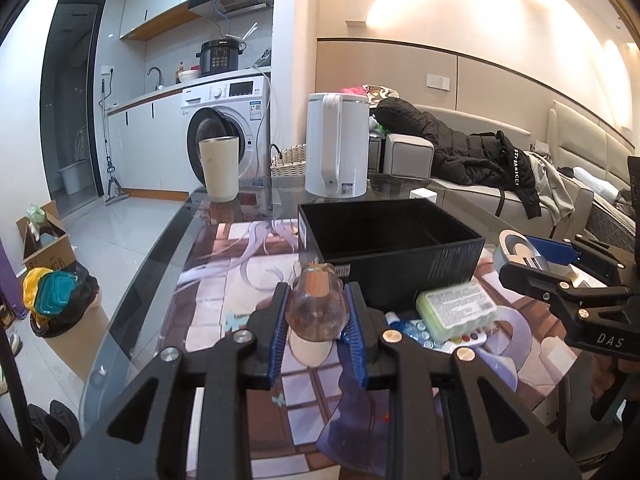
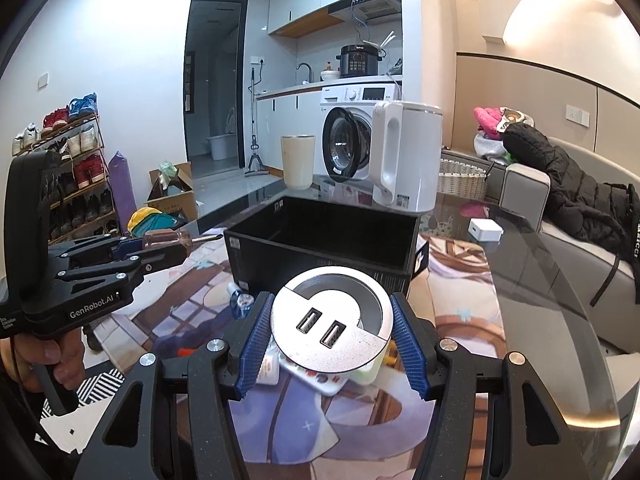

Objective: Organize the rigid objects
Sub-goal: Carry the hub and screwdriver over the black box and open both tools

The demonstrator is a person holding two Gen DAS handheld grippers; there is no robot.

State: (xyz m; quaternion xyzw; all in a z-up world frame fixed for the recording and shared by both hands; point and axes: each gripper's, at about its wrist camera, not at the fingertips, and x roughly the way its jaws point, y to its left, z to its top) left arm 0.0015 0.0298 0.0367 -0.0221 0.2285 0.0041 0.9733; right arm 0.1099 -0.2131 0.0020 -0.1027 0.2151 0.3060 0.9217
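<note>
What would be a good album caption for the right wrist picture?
Right tool grips a round silver USB hub before an open black box, left tool alongside holding a screwdriver.

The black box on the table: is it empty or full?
Empty: the box shows only its bare dark interior in both views.

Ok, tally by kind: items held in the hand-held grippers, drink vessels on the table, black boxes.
Held items: 2 (screwdriver, USB socket)
Drink vessels: 2 (kettle, cup)
Black box: 1
Total: 5
</note>
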